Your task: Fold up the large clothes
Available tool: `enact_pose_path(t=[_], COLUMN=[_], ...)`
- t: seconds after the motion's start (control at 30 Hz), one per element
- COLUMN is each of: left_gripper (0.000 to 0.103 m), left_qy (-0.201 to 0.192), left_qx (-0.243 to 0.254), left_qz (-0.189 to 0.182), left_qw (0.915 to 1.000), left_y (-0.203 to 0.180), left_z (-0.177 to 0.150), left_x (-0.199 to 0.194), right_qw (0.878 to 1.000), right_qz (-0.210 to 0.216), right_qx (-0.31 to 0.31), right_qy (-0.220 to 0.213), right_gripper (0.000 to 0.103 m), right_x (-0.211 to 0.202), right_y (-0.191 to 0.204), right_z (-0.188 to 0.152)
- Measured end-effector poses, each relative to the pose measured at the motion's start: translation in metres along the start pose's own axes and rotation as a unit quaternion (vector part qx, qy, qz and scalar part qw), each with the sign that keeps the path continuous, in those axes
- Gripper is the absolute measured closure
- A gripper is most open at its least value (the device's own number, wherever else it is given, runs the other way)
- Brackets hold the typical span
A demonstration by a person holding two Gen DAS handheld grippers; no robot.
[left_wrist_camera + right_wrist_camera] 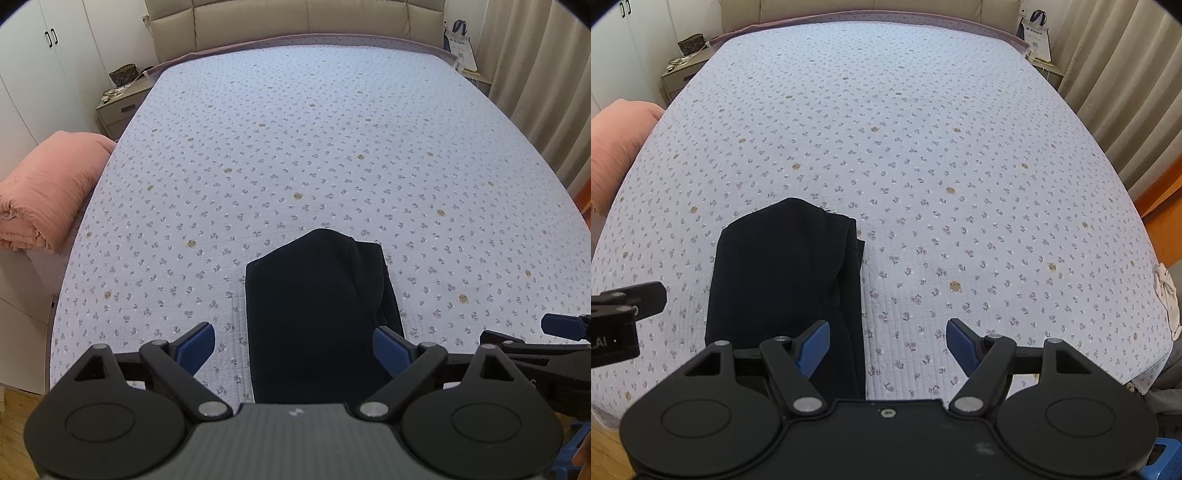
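Note:
A dark navy garment [317,306] lies folded into a narrow rectangle near the front edge of the bed [295,147]. It also shows in the right wrist view [783,273], left of centre. My left gripper [295,345] is open and empty, held above the garment's near end. My right gripper [888,345] is open and empty, just right of the garment's near end. The right gripper's tip shows at the right edge of the left wrist view [561,326]. The left gripper shows at the left edge of the right wrist view [628,299].
A rolled pink quilt [48,192] lies off the bed's left side. A nightstand [118,107] with a patterned bag stands at the far left by white wardrobes. A tote bag [460,44] and curtains [546,74] are at the far right. A white cloth [1167,295] hangs at the bed's right edge.

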State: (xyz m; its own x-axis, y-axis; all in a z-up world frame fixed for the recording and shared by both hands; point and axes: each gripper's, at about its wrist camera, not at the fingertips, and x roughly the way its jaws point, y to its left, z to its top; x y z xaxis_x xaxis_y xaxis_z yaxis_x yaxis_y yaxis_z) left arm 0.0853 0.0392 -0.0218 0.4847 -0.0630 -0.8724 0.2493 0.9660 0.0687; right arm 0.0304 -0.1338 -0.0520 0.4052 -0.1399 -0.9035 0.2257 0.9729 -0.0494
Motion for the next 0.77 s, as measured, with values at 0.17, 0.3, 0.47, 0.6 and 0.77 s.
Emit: enact_pose_path(t=[0.17,0.3,0.47,0.6,0.77], left_gripper=[0.009,0.009,0.009,0.009,0.009], left_qy=[0.002,0.005,0.009,-0.001,-0.02], left_qx=[0.001,0.004,0.006,0.011,0.018], left_qz=[-0.003,-0.004,-0.004,-0.004,-0.004], left_qw=[1.0,1.0,0.9999,0.9999,0.9996], left_y=[0.002,0.004,0.009,0.011,0.019], left_z=[0.0,0.0,0.001,0.001,0.004], left_x=[0.002,0.005,0.009,0.011,0.015], right_qw=[1.0,1.0,1.0,1.0,1.0], right_qz=[0.0,-0.001,-0.002,-0.004,-0.007], right_qx=[0.001,0.001,0.0,0.0,0.005], right_qy=[0.003,0.004,0.008,0.011,0.015], right_gripper=[0.02,0.02,0.02,0.02,0.02], right_x=[0.002,0.004,0.007,0.009,0.014], right_y=[0.0,0.003,0.009,0.013,0.018], right_z=[0.001,0.001,0.001,0.001,0.005])
